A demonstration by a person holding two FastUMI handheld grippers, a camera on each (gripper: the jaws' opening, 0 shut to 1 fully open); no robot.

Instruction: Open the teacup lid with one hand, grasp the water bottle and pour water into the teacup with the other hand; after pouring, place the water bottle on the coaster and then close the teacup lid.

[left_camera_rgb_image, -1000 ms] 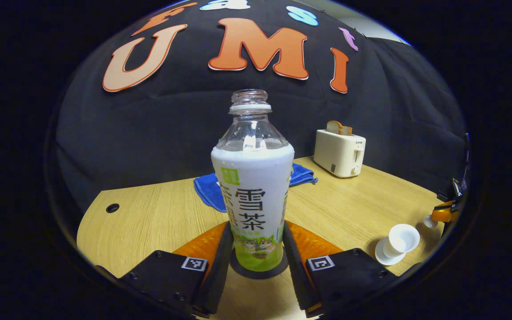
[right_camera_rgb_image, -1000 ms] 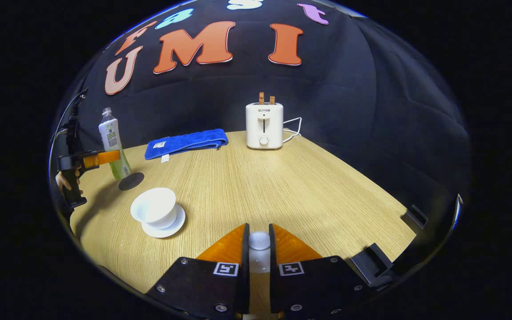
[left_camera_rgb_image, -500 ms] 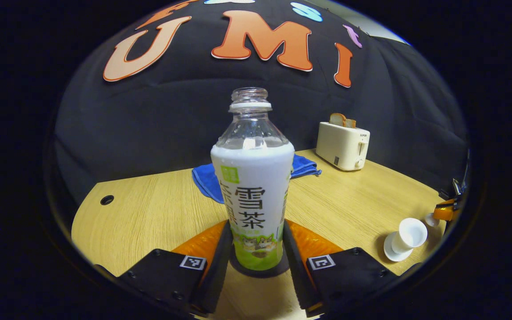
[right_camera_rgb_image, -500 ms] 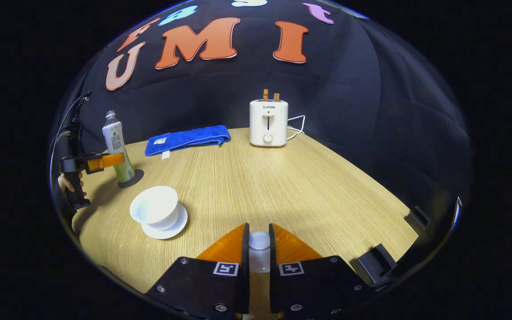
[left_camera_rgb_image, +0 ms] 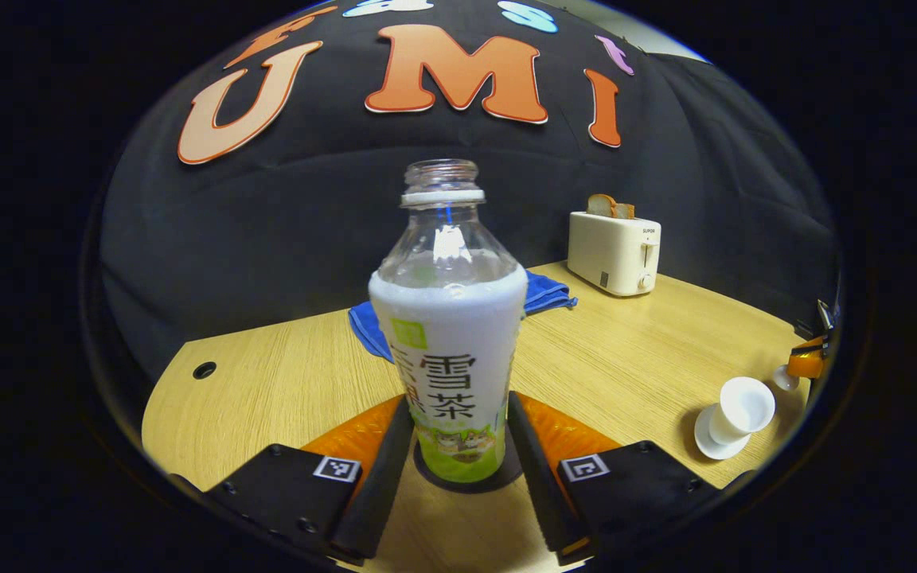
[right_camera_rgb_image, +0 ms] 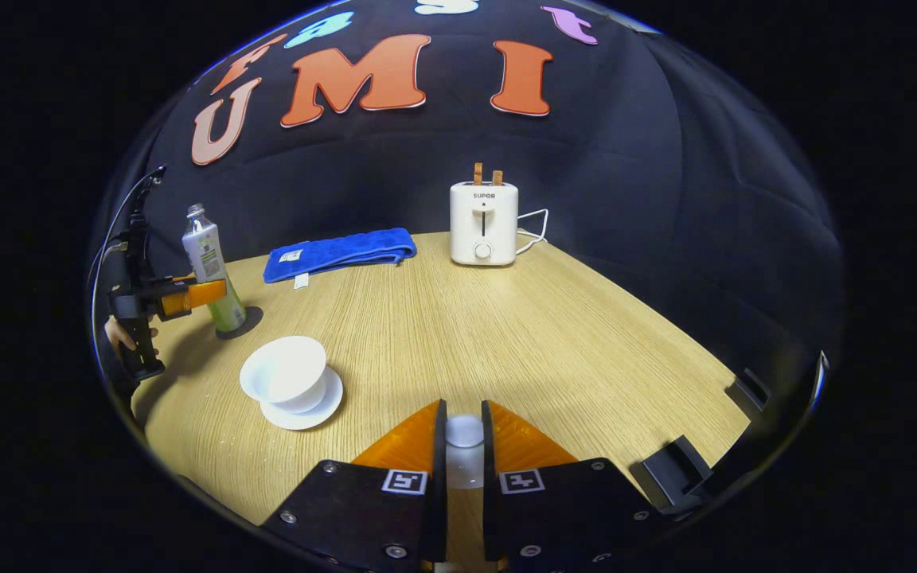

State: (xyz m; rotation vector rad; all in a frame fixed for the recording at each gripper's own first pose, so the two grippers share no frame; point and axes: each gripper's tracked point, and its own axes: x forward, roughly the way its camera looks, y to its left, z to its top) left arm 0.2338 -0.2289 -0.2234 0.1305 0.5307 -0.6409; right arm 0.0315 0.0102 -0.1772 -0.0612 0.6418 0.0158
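Water bottle point(left_camera_rgb_image: 448, 350) stood upright on the dark round coaster point(left_camera_rgb_image: 468, 477), uncapped, between the two fingers of our left gripper point(left_camera_rgb_image: 453, 469); the fingers flanked its lower label, spread wider than the bottle, with a thin gap showing on each side, so we judged that gripper open and not clamped. In the right gripper view we saw the same bottle point(right_camera_rgb_image: 208, 270) at the far left of the desk point(right_camera_rgb_image: 506, 334), with the left gripper point(right_camera_rgb_image: 188, 296) beside it and a hand point(right_camera_rgb_image: 126, 334) on its handle. Our right gripper point(right_camera_rgb_image: 464, 446) had both fingers pressed close on the knob of the white teacup lid point(right_camera_rgb_image: 464, 434), which it held above the near edge of the desk. We saw the open white teacup point(right_camera_rgb_image: 285, 380) sitting on its saucer point(right_camera_rgb_image: 311, 407), just right of and nearer than the bottle, well apart from the lid. A folded blue towel point(right_camera_rgb_image: 339, 251) lay at the far side, and a white toaster point(right_camera_rgb_image: 483, 224) with two slices stood to its right.
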